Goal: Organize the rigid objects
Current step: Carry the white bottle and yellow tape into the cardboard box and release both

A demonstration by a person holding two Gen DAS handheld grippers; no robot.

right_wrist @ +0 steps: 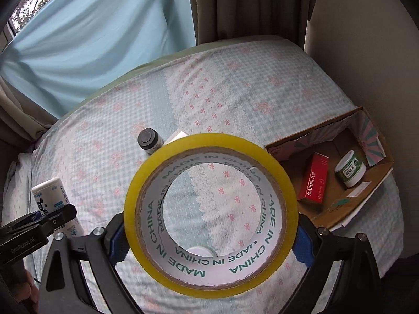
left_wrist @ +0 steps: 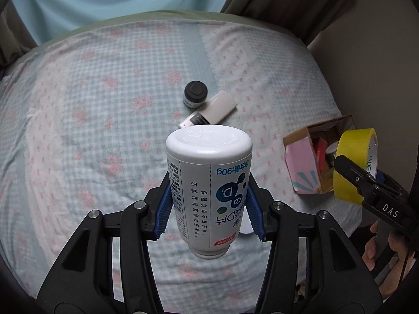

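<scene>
Bed surface with checked, flowered sheet (right_wrist: 110,162); cardboard box (right_wrist: 377,183) at the right edge serves, by judgement, as the collecting place.

Already in the box: a red carton (right_wrist: 315,179) lying flat and a green-labelled white jar (right_wrist: 349,168) beside it, both on the box floor. These two are counted as sorted.

In hand, above the sheet:
- Left gripper (left_wrist: 209,201): jaws narrowed onto a white supplement bottle (left_wrist: 209,180), blue pads pressed to both sides of the body, bottle held with its base toward the far side and its neck nearest the camera.
- Right gripper (right_wrist: 209,238): jaws spread wide around a yellow tape roll (right_wrist: 210,214), pads against the outer rim on both sides; the sheet is seen through the roll's core.

Both items are clear of the bed and not yet over the box; the tape roll is the nearer to it.

Still loose on the sheet, mid-bed: a small black-capped jar (left_wrist: 195,94) standing upright, and a white and grey tube (left_wrist: 209,112) lying just right of it, touching or nearly so.

Judgement: roughly two items stowed, two in transit, two untouched. Task about midway.
</scene>
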